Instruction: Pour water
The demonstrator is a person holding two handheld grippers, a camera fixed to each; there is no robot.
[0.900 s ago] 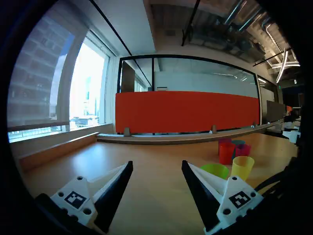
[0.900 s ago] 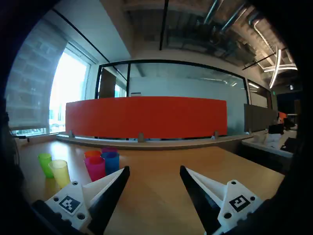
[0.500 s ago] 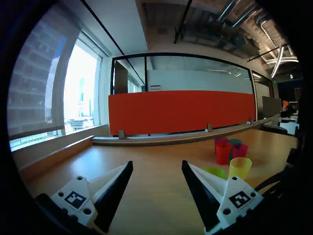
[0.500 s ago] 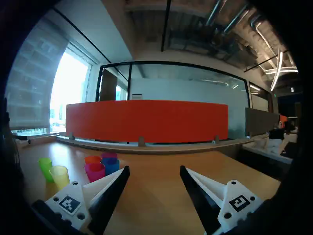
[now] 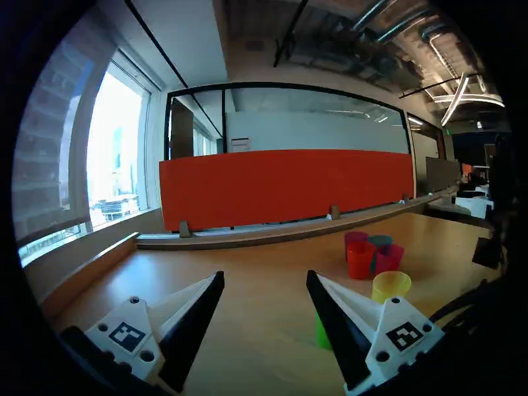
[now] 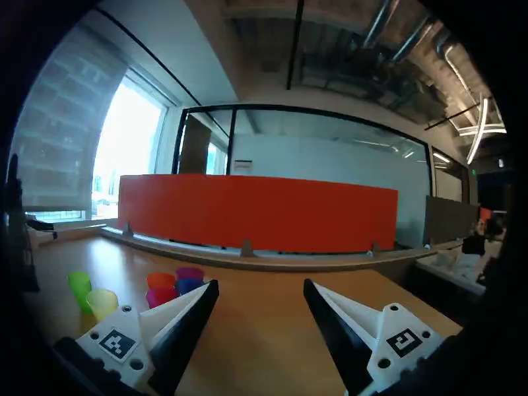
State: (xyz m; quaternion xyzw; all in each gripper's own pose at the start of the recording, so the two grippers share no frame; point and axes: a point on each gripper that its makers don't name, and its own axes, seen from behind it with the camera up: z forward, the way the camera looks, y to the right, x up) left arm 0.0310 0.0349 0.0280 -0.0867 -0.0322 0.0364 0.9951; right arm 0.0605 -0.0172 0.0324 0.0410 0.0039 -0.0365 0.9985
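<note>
Wooden tabletop [image 5: 198, 257] ran out under both of my tools, with a long orange-red partition [image 5: 284, 185] standing along its far edge. My left tool [image 5: 264, 274] hung low over the wood, its two fingers spread wide apart with nothing between them. Just behind the finger on the right of the left gripper view, and partly hidden by it, stood a green cup [image 5: 321, 335], with a yellow cup [image 5: 391, 287] just beyond it. Farther off on that same side four cups stood upright in a tight cluster: a red cup [image 5: 360, 259] and a pink cup [image 5: 389, 257] in front, a purple cup [image 5: 355, 236] and a blue cup [image 5: 380, 241] behind them. My right tool [image 6: 260, 282] was spread just as wide, gripping nothing, also low over the tabletop. In the right gripper view the cups stood off to the left, the green and yellow ones farthest out and the cluster partly behind the near fingertip. Whether any cup held water I could not tell. Behind the partition rose a glass wall [image 5: 317, 132]. A bright window [image 5: 115, 171] filled the left side of the room, and bare pipes [image 5: 396, 26] and a strip light [image 5: 455, 99] hung from the ceiling.
</note>
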